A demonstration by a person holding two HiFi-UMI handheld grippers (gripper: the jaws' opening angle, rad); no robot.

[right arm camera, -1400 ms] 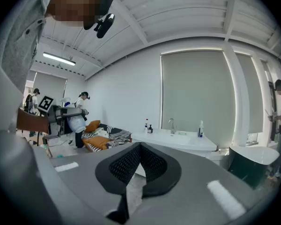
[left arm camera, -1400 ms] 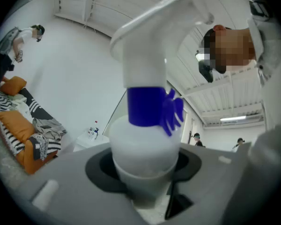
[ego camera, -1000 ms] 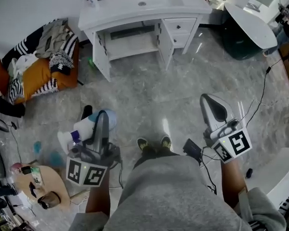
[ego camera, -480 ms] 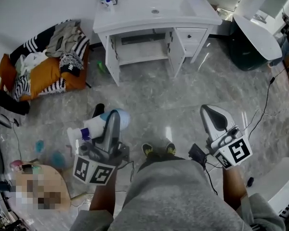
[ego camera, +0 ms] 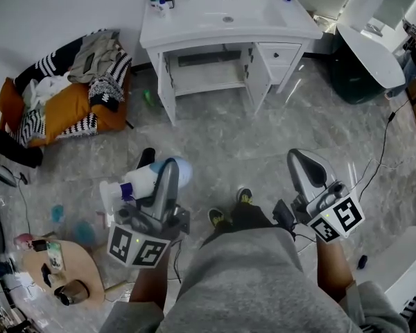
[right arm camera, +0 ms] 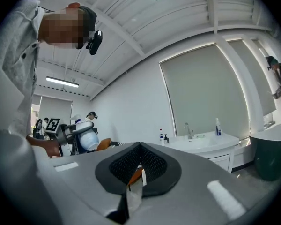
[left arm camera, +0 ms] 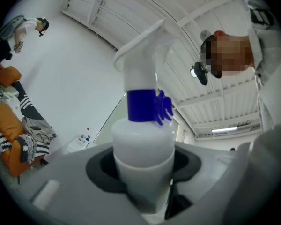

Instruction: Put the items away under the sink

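- Left gripper (ego camera: 165, 177) pinches a white spray bottle (ego camera: 144, 179), its trigger head past the jaws.
- Right gripper (ego camera: 306, 166) is pressed together, pointing at the open sink cabinet (ego camera: 258, 71) well ahead.

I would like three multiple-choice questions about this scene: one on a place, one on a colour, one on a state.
1. In the head view, where is the pile of clothes?
A) left of the sink cabinet
B) inside that cabinet
C) on a chair

2. What colour is the collar of the spray bottle?
A) red
B) blue
C) green

3. How are the cabinet doors?
A) shut
B) taken off
C) open

Answers:
1 A: the pile lies at the left, apart from the cabinet.
2 B: the left gripper view shows a blue collar, with the left claw shut on the bottle.
3 C: both doors stand swung out and the shelf inside shows.
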